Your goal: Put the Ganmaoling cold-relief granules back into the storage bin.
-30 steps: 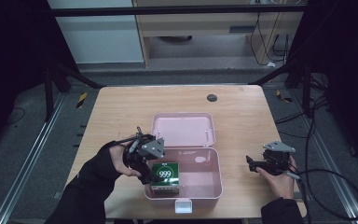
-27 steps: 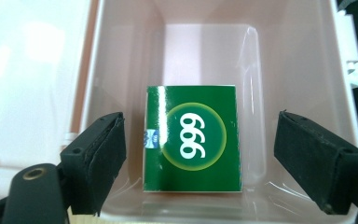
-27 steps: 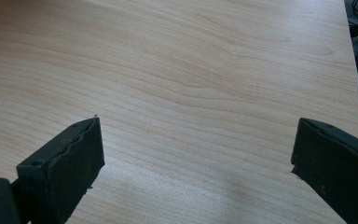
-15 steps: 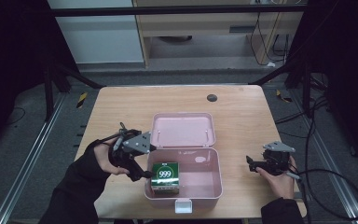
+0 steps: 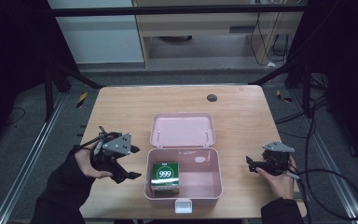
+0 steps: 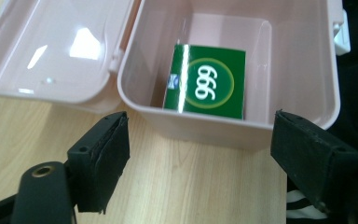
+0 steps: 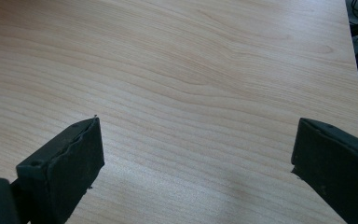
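Observation:
A pink plastic box (image 5: 214,186) stands open near the table's front edge, its lid (image 5: 182,129) laid flat behind it. Inside, at the box's left end, lies a green carton marked 999 (image 5: 164,175), also seen as the green carton (image 6: 207,81) in the left gripper view. My left gripper (image 5: 129,169) hovers just left of the box (image 6: 242,128), jaws wide apart and empty, pointing at its side wall. My right gripper (image 5: 251,163) rests over bare wood to the right of the box, open and holding nothing (image 7: 196,154).
The wooden table (image 5: 121,107) has a small round dark disc (image 5: 211,97) near its back edge. A white latch (image 5: 182,205) juts from the box's front. Cables (image 5: 326,186) trail off the table's right side. Metal frame rails run along both sides.
My left gripper has drawn back leftward, away from the box interior, leaving the green carton inside. The right gripper has stayed put.

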A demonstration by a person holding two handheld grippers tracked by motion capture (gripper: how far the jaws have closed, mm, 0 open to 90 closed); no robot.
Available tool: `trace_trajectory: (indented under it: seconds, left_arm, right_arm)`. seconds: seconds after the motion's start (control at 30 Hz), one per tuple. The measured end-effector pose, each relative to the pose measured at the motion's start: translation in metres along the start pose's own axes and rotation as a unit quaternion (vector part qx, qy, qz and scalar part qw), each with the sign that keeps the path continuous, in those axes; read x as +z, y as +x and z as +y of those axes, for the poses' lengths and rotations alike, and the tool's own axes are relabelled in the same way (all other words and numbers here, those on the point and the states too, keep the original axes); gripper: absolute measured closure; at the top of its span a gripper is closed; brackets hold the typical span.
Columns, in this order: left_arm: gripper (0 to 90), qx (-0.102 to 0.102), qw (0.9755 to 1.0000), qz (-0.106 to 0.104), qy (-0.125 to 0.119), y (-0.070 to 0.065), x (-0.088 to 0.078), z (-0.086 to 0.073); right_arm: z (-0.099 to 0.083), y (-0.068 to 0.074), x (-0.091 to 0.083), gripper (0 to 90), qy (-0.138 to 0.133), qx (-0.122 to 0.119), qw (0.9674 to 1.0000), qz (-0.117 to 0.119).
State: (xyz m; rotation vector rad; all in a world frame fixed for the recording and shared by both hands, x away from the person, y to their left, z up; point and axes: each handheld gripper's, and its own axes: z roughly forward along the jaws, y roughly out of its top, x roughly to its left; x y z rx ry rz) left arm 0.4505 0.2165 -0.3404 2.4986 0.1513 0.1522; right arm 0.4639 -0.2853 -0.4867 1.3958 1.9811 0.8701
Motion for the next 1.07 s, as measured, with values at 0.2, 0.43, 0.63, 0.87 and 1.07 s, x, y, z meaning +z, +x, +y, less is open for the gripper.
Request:
trace_trajectory:
  seconds: [0.2,0.43,0.63,0.87,1.07]
  left_arm:
    - [19.5,-0.019,0.9998,-0.004,-0.007,-0.002,0.002,-0.022]
    - [19.9,-0.044,0.999,0.001,-0.005,-0.005,0.008,-0.049]
    - [20.3,-0.069,0.9976,0.002,-0.006,-0.004,0.015,-0.073]
    - [21.3,-0.097,0.9952,0.002,-0.007,0.0,0.027,-0.099]
    - [22.0,-0.115,0.9934,0.001,-0.004,0.002,0.035,-0.115]
  right_arm:
    - [0.0,0.0,0.0,2.6,0.002,-0.002,1.0,0.0]
    - [0.0,0.0,0.0,2.6,0.003,-0.004,1.0,0.0]
    - [0.0,0.001,0.001,2.7,0.004,-0.005,1.0,-0.001]
    - [-0.001,0.0,0.001,2.6,0.004,-0.006,1.0,-0.002]
    - [-0.001,0.0,0.001,2.6,0.004,-0.007,1.0,-0.003]
